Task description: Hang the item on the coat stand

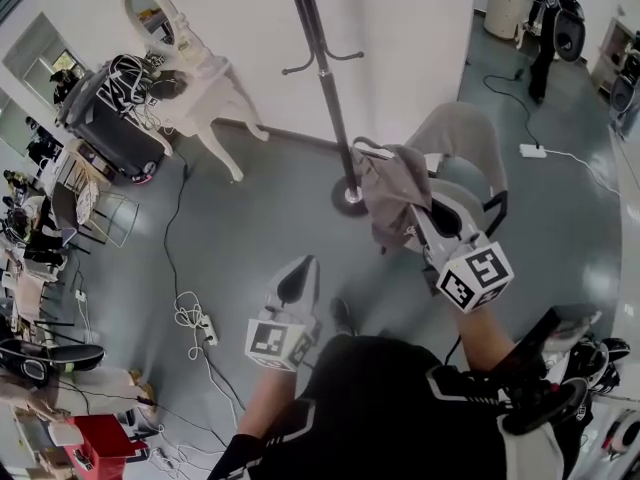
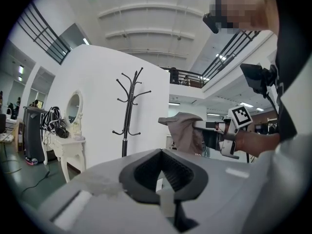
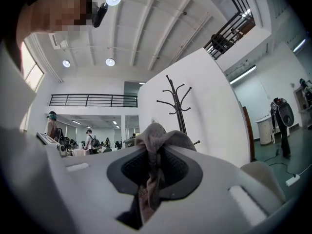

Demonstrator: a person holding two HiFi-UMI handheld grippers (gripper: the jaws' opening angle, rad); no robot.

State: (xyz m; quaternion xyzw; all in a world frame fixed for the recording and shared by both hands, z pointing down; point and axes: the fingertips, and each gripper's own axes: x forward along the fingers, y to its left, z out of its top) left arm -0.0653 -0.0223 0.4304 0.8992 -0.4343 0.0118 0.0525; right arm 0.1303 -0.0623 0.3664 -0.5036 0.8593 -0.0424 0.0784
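Observation:
The black coat stand [image 1: 322, 68] rises in front of a white wall, its round base on the grey floor; it also shows in the left gripper view [image 2: 128, 111] and the right gripper view [image 3: 178, 106]. A grey-brown garment [image 1: 385, 193] hangs bunched from my right gripper [image 1: 405, 203], just right of the stand's base. In the right gripper view the cloth [image 3: 158, 135] runs down between the jaws of the gripper [image 3: 151, 172], which is shut on it. My left gripper [image 1: 300, 268] is lower left, shut, with nothing in it [image 2: 163, 179]. From there the garment [image 2: 183, 128] hangs right of the stand.
A white dressing table with an oval mirror [image 1: 205, 83] and a black suitcase [image 1: 110, 123] stand at the left. Cables and a power strip [image 1: 195, 323] lie on the floor. A beige chair [image 1: 465, 138] is behind the right gripper. A person [image 1: 545, 38] stands far right.

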